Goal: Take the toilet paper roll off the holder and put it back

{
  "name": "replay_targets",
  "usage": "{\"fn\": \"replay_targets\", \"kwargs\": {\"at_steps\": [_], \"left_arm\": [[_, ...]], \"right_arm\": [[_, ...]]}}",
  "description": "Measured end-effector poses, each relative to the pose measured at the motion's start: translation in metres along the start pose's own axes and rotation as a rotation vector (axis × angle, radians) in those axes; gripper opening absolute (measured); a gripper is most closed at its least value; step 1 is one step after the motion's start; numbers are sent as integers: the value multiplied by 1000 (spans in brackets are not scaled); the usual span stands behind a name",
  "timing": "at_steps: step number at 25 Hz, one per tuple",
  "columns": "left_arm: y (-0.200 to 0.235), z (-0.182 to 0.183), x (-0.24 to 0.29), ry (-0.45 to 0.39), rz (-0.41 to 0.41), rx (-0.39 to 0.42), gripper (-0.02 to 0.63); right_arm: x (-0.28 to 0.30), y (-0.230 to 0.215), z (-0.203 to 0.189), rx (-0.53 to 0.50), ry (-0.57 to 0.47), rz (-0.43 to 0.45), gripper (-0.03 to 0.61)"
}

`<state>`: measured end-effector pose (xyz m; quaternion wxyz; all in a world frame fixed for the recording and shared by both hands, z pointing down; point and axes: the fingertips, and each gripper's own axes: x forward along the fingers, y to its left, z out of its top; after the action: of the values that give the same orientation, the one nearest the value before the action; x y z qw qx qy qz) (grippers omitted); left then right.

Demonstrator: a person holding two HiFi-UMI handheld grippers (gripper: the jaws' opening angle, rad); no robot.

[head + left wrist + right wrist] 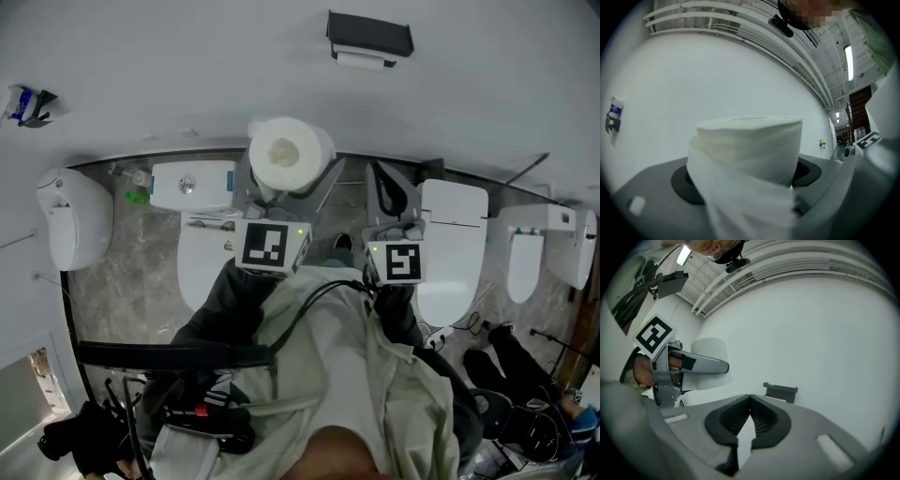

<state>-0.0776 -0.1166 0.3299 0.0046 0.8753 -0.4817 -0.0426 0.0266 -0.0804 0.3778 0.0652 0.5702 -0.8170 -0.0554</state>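
One toilet paper roll (289,153) sits clamped in left claw (287,176).

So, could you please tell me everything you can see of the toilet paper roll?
The toilet paper roll is white, soft-looking and thick, close to full. The head view shows one flat end with its round core opening. It is off the wall holder, which sits up and to the right of it, and it hangs in front of the plain white wall. The left gripper clamps it from both sides with the jaws wide apart. A loose tail of paper hangs down its near side.
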Motion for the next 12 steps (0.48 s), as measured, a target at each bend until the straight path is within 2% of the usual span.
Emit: {"fn": "replay_targets", "kwargs": {"at_steps": [12], "left_arm": [[-1,-6,-2,24,15,3,482]], "right_arm": [[1,5,6,-22,0,28,0]]}}
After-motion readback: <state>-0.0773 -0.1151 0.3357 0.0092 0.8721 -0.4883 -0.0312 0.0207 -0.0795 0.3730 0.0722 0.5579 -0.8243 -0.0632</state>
